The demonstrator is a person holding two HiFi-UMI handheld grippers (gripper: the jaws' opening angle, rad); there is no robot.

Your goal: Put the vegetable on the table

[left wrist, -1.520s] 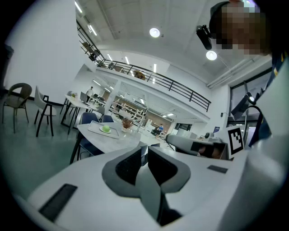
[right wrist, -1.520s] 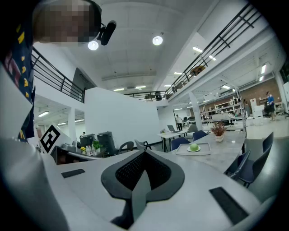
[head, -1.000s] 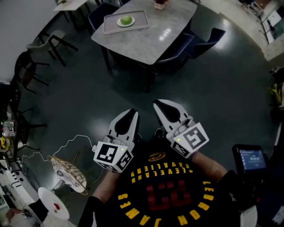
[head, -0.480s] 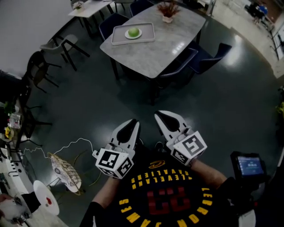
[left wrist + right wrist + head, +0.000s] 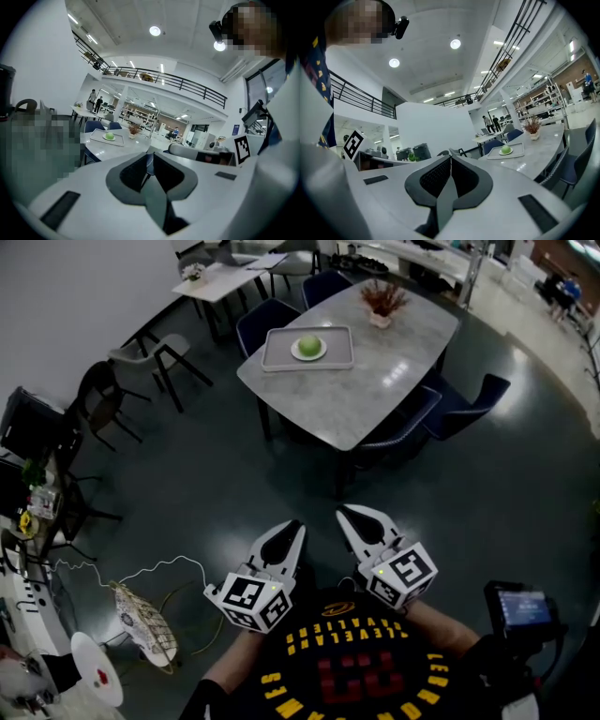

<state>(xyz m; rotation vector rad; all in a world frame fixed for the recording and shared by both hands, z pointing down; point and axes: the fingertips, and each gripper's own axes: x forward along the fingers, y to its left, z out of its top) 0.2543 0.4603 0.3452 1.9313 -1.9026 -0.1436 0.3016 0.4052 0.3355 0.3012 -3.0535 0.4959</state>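
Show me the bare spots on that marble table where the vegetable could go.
Most open: the near end of the table, between the tray and the blue chairs. A narrower strip lies between tray and potted plant. The tray's middle is taken by the vegetable.

Black shirt (image 5: 356,676) with yellow lettering; white hand-held grippers (image 5: 294,524) (image 5: 349,513) bearing marker cubes (image 5: 248,601).

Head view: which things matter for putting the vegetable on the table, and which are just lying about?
Job: green vegetable, plate, tray, grey table, left tongs, right tongs.
Lying about: potted plant, blue chairs, wire basket, white cable, small screen.
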